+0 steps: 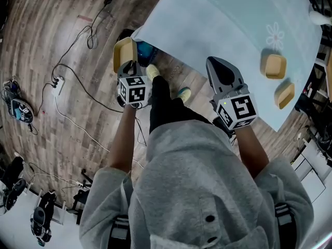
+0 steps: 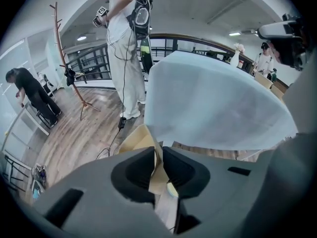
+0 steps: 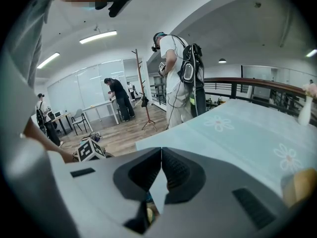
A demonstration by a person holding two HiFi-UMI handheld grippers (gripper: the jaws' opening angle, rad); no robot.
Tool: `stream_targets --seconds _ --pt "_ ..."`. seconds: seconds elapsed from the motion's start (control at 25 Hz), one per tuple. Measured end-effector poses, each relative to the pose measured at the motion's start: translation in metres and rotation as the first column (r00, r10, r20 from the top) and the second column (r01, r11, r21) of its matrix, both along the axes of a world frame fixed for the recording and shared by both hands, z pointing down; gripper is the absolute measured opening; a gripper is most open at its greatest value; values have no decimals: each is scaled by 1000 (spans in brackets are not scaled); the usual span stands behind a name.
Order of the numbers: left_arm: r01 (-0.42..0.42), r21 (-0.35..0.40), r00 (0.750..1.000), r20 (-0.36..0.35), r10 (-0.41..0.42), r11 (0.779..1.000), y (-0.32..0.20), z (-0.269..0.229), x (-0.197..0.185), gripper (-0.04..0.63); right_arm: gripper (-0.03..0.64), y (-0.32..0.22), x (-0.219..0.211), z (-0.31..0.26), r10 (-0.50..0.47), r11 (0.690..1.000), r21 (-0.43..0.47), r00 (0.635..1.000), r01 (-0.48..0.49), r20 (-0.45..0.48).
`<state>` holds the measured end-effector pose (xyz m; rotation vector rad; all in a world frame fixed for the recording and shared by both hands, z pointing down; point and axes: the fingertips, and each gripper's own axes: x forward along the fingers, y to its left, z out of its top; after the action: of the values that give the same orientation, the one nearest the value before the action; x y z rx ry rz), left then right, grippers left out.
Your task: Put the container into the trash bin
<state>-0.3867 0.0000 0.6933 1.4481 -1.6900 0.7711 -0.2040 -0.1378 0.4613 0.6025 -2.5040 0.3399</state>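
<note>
Holding: left gripper (image 2: 159,151) has its jaws nearly together on the thin wall of a tan container (image 2: 139,139), pads pressing it from both sides.
Container's place: off the table (image 1: 233,19), in the air just past its near corner, tipped up on edge above the wood floor (image 1: 46,30).
Left gripper's aim: steeply down, beside the table's corner.
Right gripper (image 3: 161,151): jaws closed tip to tip with nothing between them, over the table's near edge.
Under the table's corner: a blue and dark shape (image 1: 144,51) just beside the container, partly hidden by the cloth; I cannot tell if it is the bin.
On the table: a pale blue cloth with flower prints, and two more tan trays (image 1: 274,66) near its right edge, well apart from both grippers.
Floor left of the table: cables and a power strip (image 1: 57,84).
Beyond the table: a person in white (image 2: 126,48) and a coat stand (image 2: 62,48).
</note>
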Motion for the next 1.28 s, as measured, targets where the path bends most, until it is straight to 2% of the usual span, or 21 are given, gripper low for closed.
stream_targets --seconds 0.04,0.08,0.12,0.52,0.88,0.96,1.12,1.28 --pt "5 2 1000 3 -5 1000 -1 0 -3 53 26 0 0 0 0 1000 -1 1000 0 -1" --pt "10 5 1000 0 -10 1000 -2 -1 -4 96 26 0 0 0 0 1000 -2 1000 0 -1" --pt "11 9 1000 -7 -11 1000 -3 -2 -5 110 26 0 0 0 -1 1000 -3 1000 1 0" --pt "7 32 1000 -17 -6 999 3 -17 0 109 26 5 -1 -8 -10 1000 9 1000 9 29" --pt "-35 78 999 -5 36 996 -1 -45 15 109 26 4 23 -30 39 998 53 995 -44 87" --pt "-42 101 999 13 41 994 -6 -58 19 99 26 4 33 -34 57 996 61 993 -63 100" --pt "-69 151 996 61 60 986 -16 -89 28 20 26 4 54 -46 92 992 77 987 -103 132" --pt "-71 211 994 91 53 975 -23 -123 36 20 26 7 78 -60 133 985 87 975 -150 179"
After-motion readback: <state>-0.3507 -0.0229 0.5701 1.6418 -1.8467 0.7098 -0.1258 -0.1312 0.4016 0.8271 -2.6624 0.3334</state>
